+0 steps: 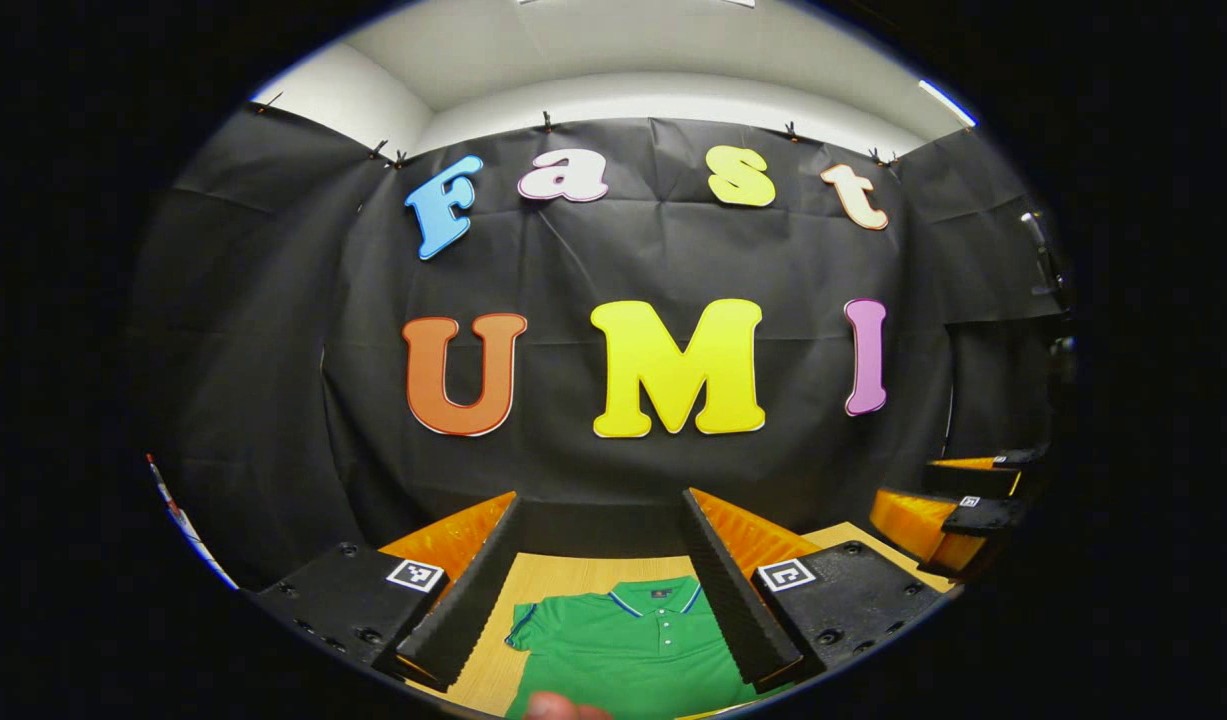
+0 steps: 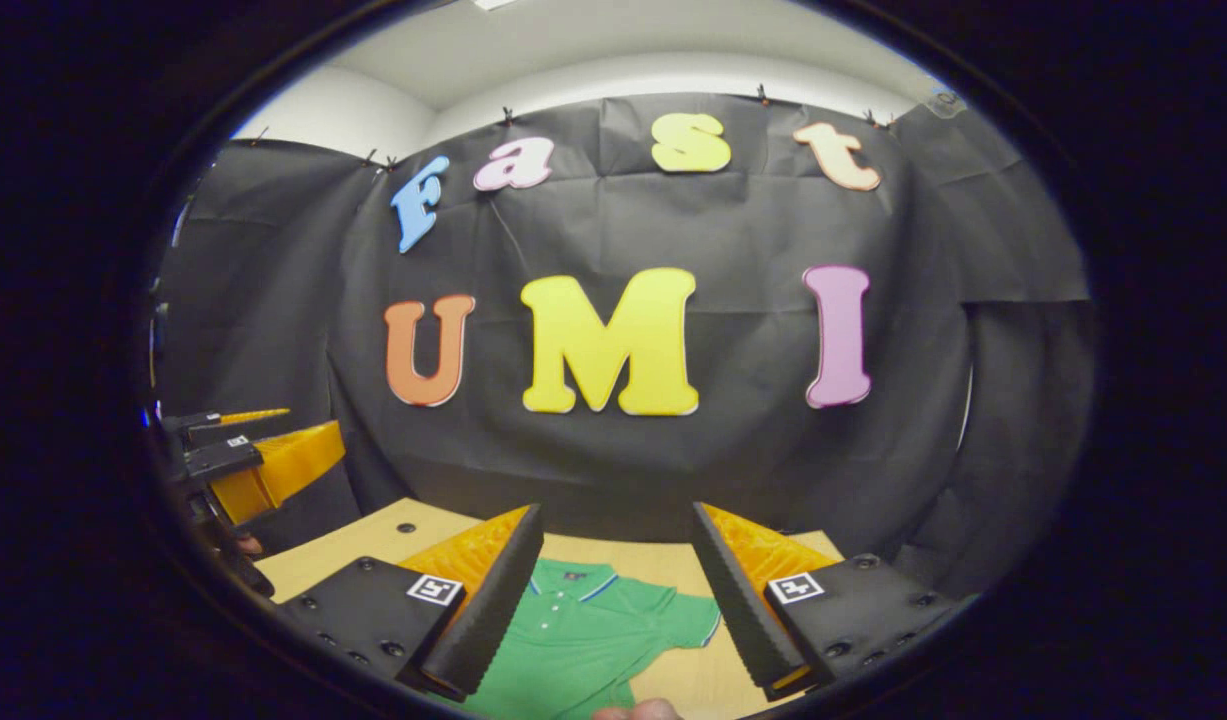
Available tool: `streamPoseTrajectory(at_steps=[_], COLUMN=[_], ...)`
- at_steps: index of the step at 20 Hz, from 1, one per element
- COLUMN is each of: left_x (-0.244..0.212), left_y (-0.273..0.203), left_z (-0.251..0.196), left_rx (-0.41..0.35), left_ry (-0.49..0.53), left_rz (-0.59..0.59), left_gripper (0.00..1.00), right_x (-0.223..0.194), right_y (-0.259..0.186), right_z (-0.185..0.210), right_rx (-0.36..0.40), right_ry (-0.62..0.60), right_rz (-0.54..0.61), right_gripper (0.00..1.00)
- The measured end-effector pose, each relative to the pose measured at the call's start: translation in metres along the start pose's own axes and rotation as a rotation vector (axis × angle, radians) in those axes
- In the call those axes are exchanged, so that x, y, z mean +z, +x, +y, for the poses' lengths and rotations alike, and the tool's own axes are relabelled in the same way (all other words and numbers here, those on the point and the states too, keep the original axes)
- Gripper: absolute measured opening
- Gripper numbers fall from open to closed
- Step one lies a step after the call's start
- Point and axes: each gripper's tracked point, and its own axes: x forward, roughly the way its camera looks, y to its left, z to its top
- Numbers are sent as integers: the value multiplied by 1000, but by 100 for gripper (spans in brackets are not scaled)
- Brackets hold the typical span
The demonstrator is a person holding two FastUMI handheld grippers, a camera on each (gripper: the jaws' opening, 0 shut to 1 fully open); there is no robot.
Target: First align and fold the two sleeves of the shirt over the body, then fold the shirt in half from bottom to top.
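A green polo shirt [image 1: 623, 650] lies flat on the wooden table [image 1: 563, 572], its collar toward the back wall. In the left gripper view one short sleeve [image 1: 523, 630] sticks out to the side. In the right gripper view the shirt [image 2: 583, 640] shows its other sleeve [image 2: 691, 615], also spread out. My left gripper [image 1: 601, 520] hovers open above the collar end, with nothing between its fingers. My right gripper [image 2: 616, 525] is likewise open and holds nothing above the shirt. Each gripper appears at the other view's edge: the right gripper [image 1: 958, 500] and the left gripper [image 2: 263, 440].
Black cloth walls close the booth behind and on both sides of the table [image 2: 373, 545]. A bit of a hand [image 1: 563, 708] shows at the bottom edge of the left gripper view, and a hand [image 2: 638, 711] shows likewise in the right gripper view.
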Motion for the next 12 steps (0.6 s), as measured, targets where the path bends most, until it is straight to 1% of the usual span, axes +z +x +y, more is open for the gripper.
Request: streamPoseTrajectory(at_steps=[2,3,5,6,7,8,9,11,12], left_x=[-8,-15,-32,-41,-47,-53,-59,-73,-82], left_y=[4,5,8,9,10,11,12,15,16], left_z=[2,4,11,16,19,24,28,40,45], left_rx=[-10,-10,2,13,24,36,47,76,90], left_ry=[-10,-19,-32,-36,-36,-33,-31,-28,-31], left_rz=[6,15,50,64,76,87,96,124,144], left_gripper=[98,98,98,98,98,98,98,98,98], right_x=[-30,-44,-79,-98,-116,-136,-153,-190,-209], right_y=[14,22,41,53,65,80,95,123,137], right_z=[-16,-25,-43,-54,-63,-70,-80,-107,-119], right_rx=[14,6,24,23,26,40,28,-2,-20], right_ry=[54,83,106,126,162,219,282,405,456], right_rz=[141,207,361,434,514,582,646,746,788], right_gripper=[93,94,95,93,96,96,93,94,97])
